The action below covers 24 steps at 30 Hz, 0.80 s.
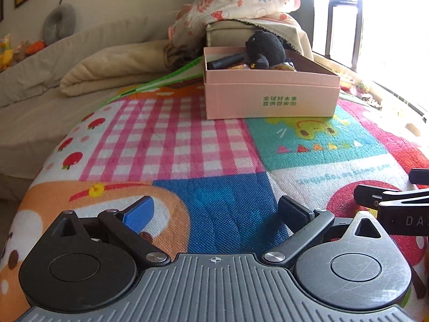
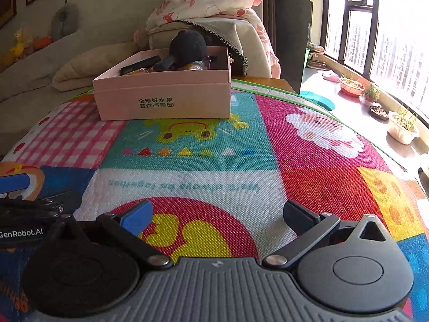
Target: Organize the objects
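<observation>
I count one pink box (image 2: pixel 163 102) at 12 o'clock with one black plush toy (image 2: pixel 187 47) and one dark tube (image 2: pixel 140 65) inside. One patterned play mat (image 2: pixel 308 177); three plant pots at 3 o'clock.

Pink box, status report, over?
Both hand-held grippers, left and right, open, empty. Pink box on mat, black plush inside. Nothing in the way.
</observation>
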{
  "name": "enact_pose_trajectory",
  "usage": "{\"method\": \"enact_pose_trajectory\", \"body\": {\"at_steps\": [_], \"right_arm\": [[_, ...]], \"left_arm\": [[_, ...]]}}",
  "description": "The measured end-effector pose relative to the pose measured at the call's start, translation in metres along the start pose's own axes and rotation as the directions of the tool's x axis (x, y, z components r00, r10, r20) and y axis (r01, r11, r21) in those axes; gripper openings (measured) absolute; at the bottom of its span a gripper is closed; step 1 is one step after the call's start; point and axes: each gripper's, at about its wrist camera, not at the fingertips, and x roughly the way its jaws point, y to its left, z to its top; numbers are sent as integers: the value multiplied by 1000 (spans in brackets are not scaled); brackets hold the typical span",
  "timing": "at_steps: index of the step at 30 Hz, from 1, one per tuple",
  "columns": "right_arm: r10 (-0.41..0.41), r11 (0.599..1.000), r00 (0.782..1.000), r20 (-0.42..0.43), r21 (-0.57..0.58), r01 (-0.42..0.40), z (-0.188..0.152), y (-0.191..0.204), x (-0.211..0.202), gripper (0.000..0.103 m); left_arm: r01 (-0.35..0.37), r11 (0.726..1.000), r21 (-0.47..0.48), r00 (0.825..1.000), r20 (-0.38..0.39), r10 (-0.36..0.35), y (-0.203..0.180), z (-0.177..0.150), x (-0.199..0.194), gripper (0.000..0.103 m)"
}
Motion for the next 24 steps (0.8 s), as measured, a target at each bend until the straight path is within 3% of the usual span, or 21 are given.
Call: {"method": "enact_pose_trajectory", "body": {"at_steps": [24], "right_arm": [[-6, 1000, 1000, 11, -15, 6, 1, 3, 5, 103]], "left_arm": [[3, 1000, -25, 1000, -3, -3, 0, -2, -1, 103]]}}
